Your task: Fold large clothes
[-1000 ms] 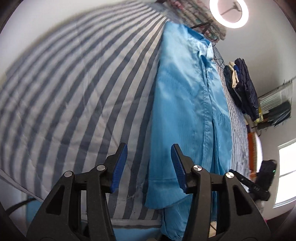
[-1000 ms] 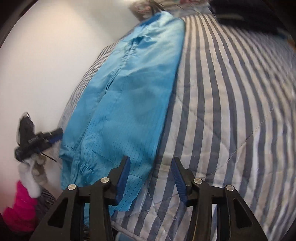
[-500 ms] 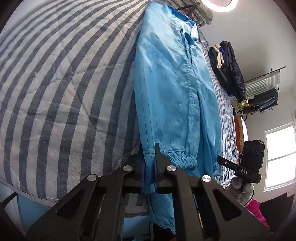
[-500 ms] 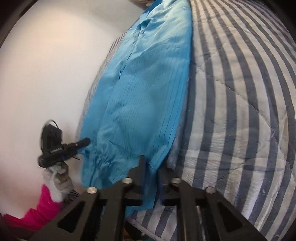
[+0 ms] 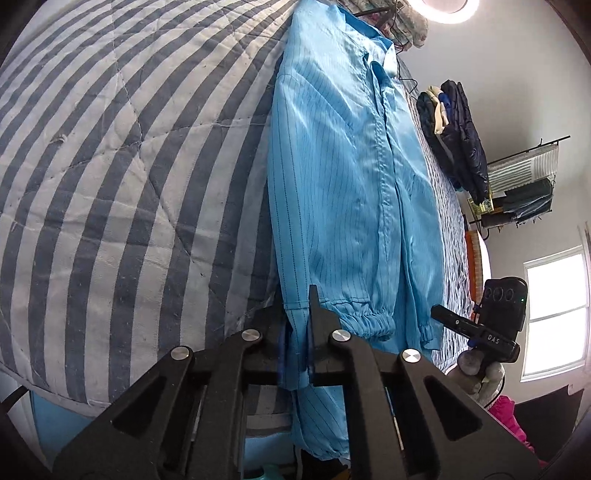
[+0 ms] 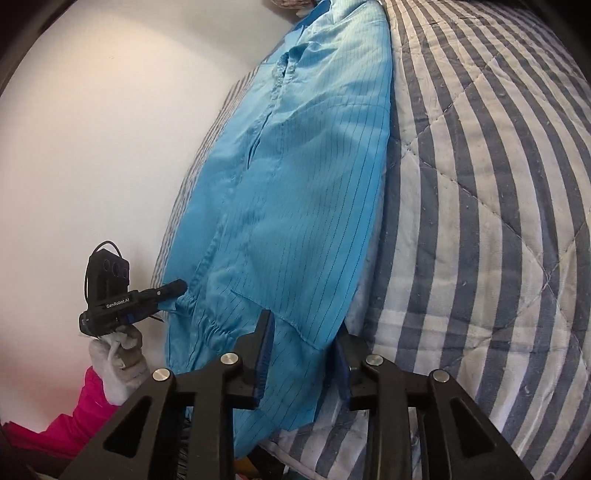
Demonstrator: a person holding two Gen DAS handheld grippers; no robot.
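Fabric of the blue garment [image 5: 332,177] is pinched between the closed fingers of the left gripper [image 5: 297,332], at the garment's near hem corner just beside an elastic cuff [image 5: 365,321]. The right gripper [image 6: 301,350] stands with its jaws partly apart, the other near corner of the hem lying between the blue pads [image 6: 266,354]; whether the pads press the cloth cannot be told. From there the garment runs lengthwise toward the far end of the striped quilt [image 5: 110,166], its collar at the far end, its lower part hanging over the near edge of the bed.

The left wrist view alone shows what lies to the right of the garment: a heap of dark clothes [image 5: 458,136] on the quilt, a wall rack [image 5: 524,184] beyond it, a bright window [image 5: 557,314] and a ring lamp [image 5: 447,5] at the far top. It also shows the right gripper from outside, held in a gloved hand [image 5: 480,373].

The right wrist view alone shows a bare white wall [image 6: 110,129] to the left, the left gripper's closed tips at the cuff, the gloved hand [image 6: 118,354] that holds it, and a pink sleeve [image 6: 81,417].
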